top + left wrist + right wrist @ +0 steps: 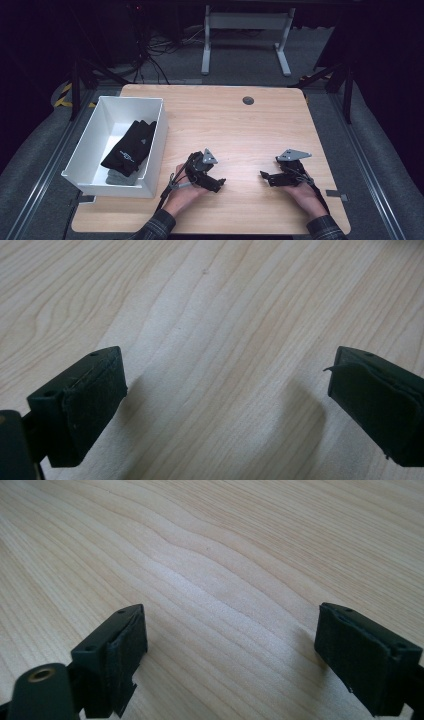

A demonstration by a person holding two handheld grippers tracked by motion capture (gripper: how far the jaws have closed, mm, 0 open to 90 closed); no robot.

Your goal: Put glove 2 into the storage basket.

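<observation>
1. L gripper (218, 183) sits at about 6 o'clock on the table (235, 125), held low over the wood in the person's L hand (186, 192). Its jaws point toward 3 o'clock.
2. In the left gripper view its jaws are spread wide, w/ only bare wood grain between the pads (92, 412). The far pad's lining looks peeled at its top edge.
3. R gripper (264, 176) is at about 5 o'clock, held in the R hand (306, 194). Jaws point toward 9 o'clock, facing the L gripper across a gap of bare wood.
4. In the right gripper view its jaws are also spread wide, nothing between them, pads just above the wood.
5. Each gripper has a grey three-cornered plate on top; a cable trails from the L one toward 7 o'clock.
6. Nearest thing to the grippers: a white bin (150, 145) at 9 o'clock on the table, along the L edge, just beside the L hand.
7. Inside the bin: a black glove (131, 147) w/ a small white logo, lying w/ fingers toward 12 o'clock. A grey cloth item (120, 177) lies under its near end; can't tell what it is.
8. A round dark grommet (248, 100) is at 12 o'clock near the far edge.
9. Beyond the table, on grey floor: a white desk frame (245, 35) at 12 o'clock and tangled cables (155, 50) at 11 o'clock.
10. Plaid sleeves (155, 227) enter at the near edge.
</observation>
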